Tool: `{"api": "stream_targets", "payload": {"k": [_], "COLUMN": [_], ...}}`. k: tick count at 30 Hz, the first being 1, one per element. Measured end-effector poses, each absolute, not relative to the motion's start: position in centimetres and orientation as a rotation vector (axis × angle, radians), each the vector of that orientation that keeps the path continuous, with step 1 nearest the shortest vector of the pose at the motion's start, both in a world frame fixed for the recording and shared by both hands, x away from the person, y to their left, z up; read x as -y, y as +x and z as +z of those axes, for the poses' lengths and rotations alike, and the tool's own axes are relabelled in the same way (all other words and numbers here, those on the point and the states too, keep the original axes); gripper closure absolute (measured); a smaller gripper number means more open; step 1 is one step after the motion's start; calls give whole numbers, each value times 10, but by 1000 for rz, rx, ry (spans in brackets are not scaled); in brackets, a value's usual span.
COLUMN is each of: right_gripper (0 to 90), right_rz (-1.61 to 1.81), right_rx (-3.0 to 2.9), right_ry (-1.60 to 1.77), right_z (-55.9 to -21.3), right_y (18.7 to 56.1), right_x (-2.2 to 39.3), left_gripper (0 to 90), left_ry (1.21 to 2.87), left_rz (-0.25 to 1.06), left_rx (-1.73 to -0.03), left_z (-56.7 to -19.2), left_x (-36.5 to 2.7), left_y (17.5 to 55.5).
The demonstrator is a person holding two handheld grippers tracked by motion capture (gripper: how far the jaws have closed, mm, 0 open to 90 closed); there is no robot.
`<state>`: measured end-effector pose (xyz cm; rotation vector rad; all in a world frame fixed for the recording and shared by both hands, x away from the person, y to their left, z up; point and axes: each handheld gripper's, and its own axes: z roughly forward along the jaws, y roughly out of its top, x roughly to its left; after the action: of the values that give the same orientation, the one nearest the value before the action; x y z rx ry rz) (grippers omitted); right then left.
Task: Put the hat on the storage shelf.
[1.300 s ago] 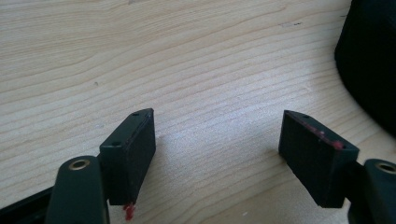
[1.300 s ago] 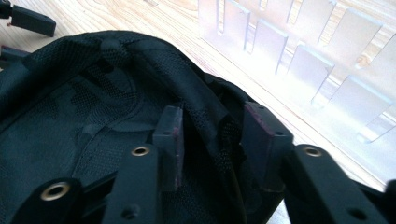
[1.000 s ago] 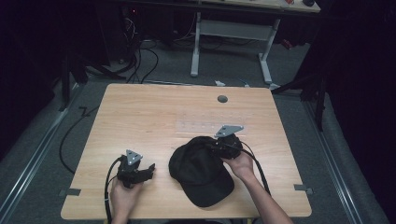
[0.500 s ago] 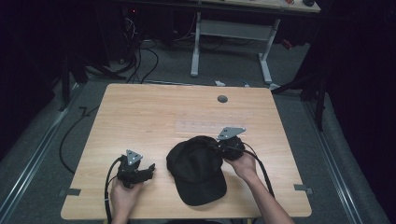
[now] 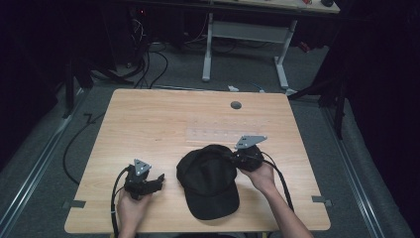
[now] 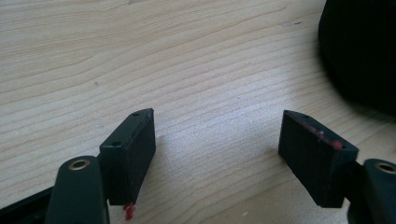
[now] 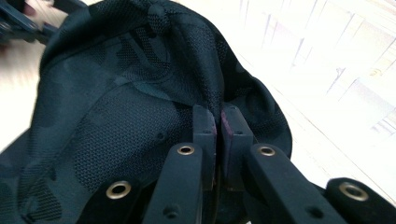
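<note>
Tabletop cap (image 5: 210, 183) within right tongs (image 7: 218, 122)

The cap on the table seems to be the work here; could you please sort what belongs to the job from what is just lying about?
Belongs to the job:
- black cap
- right gripper, shut on a fold of the cap's fabric
- left gripper, open above bare wood beside the cap

Just lying about:
- second table behind
- cables on the floor
</note>
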<state>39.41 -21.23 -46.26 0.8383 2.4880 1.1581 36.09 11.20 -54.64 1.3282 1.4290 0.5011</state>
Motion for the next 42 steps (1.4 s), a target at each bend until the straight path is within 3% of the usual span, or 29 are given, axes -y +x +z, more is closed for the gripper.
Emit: {"api": "stream_targets", "payload": {"k": [23, 35, 42], "right_gripper": [868, 868, 868], "right_rz": [1370, 1453, 1502], "right_rx": [-2388, -2309, -2272], "right_ry": [864, 873, 889], "right_z": [-432, -417, -410], "right_y": [382, 372, 368], "right_x": [240, 256, 268], "left_gripper": [259, 216, 235], "left_ry": [1302, 1315, 1295], "left_rz": [480, 414, 276], "left_rx": [-1444, -1419, -1392], "left_z": [-545, -544, -535], "left_x": [-112, -108, -105], "left_y": [360, 351, 343]}}
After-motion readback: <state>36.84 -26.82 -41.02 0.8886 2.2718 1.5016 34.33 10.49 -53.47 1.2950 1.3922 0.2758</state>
